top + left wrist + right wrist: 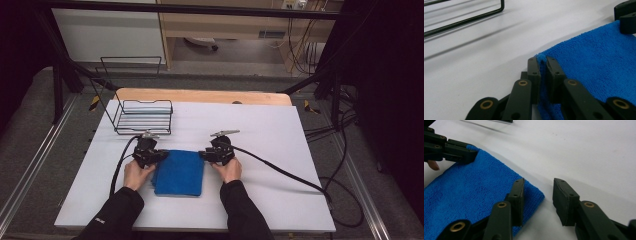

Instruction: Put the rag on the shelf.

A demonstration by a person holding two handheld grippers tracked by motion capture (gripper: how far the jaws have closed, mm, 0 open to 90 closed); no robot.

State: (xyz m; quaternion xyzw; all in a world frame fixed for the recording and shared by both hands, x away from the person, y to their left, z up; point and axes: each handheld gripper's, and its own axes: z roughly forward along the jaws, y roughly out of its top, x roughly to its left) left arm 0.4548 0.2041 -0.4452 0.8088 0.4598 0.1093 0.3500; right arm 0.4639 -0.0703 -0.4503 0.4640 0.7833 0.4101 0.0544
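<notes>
Right gripper view: blue cloth (474, 192) corner sits between parted fingers (517, 197), unpinched.

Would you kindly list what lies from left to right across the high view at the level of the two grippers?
Left gripper, pinching the cloth's corner → folded blue terry cloth → right gripper, jaws open at the cloth's other far corner → black cable trailing right.

You have a bright blue cloth (179, 172) with a fuzzy, unpatterned pile on a plain white table (270, 135); your grippers' jaws are black with brass-coloured rivets, the wire basket (144, 118) black.
</notes>
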